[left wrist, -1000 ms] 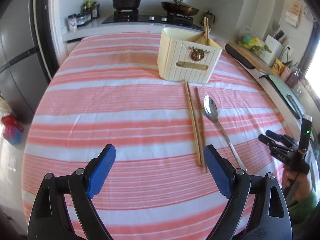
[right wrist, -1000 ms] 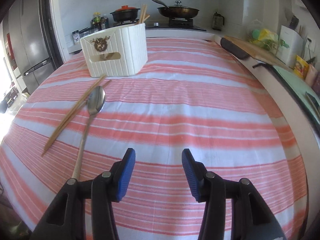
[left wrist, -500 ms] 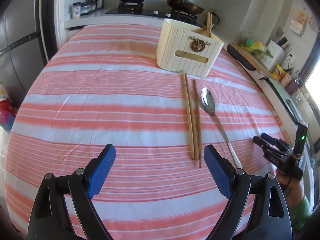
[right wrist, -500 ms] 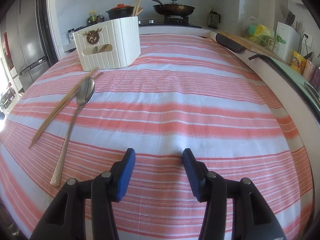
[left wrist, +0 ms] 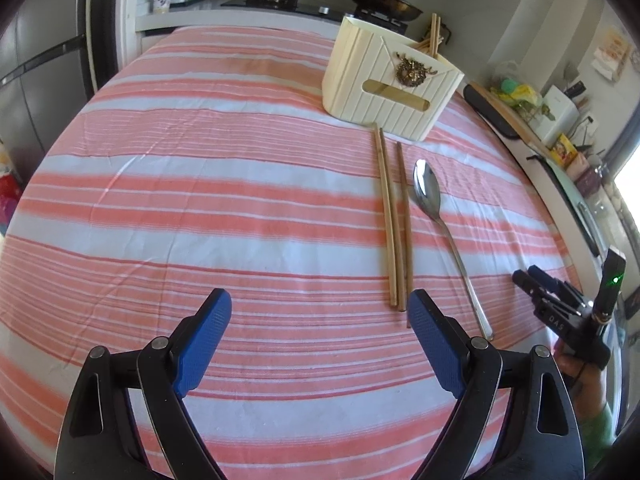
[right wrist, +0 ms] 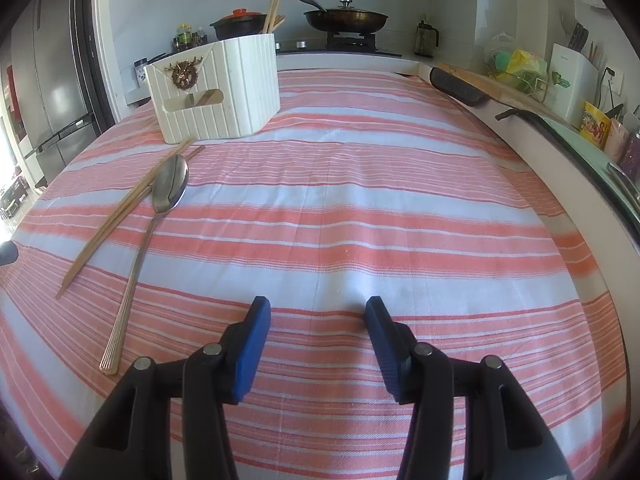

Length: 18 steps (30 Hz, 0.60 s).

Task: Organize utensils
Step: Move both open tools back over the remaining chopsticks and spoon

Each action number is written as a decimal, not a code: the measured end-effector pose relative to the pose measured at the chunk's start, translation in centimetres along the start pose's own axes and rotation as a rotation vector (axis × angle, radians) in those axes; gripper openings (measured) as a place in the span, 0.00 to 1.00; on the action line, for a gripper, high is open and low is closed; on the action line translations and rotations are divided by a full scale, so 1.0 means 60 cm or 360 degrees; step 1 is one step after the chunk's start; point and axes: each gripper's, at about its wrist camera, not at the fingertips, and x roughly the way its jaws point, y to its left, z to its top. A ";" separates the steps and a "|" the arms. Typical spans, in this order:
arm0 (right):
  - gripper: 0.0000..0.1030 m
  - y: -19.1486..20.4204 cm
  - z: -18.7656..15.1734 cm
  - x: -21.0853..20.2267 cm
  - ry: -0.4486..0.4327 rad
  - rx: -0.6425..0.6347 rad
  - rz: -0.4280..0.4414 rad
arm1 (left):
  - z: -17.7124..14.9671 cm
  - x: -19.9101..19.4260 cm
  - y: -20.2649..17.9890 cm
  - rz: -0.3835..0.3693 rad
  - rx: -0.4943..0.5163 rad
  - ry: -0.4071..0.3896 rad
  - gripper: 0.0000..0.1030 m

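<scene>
We note the chopsticks (left wrist: pixel 394 220) lying lengthwise on the surface (left wrist: pixel 200 200), near ends just beside the left gripper (left wrist: pixel 320 312)'s right-hand finger, box (left wrist: pixel 390 80) beyond; both left and right gripper (right wrist: pixel 316 320) fingers open, empty; left is nearer.

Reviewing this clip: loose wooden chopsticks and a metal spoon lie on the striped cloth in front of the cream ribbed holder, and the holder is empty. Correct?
Not quite: the cream ribbed utensil holder is not empty. Wooden chopsticks already stand in it, as the left wrist view shows. The rest holds: the loose wooden chopsticks and the metal spoon lie on the striped cloth in front of it.
</scene>
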 end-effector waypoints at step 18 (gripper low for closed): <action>0.50 0.000 0.000 -0.001 -0.0001 0.0001 0.0004 | 0.096 0.120 -0.075 0.0043 0.0203 0.0073 0.88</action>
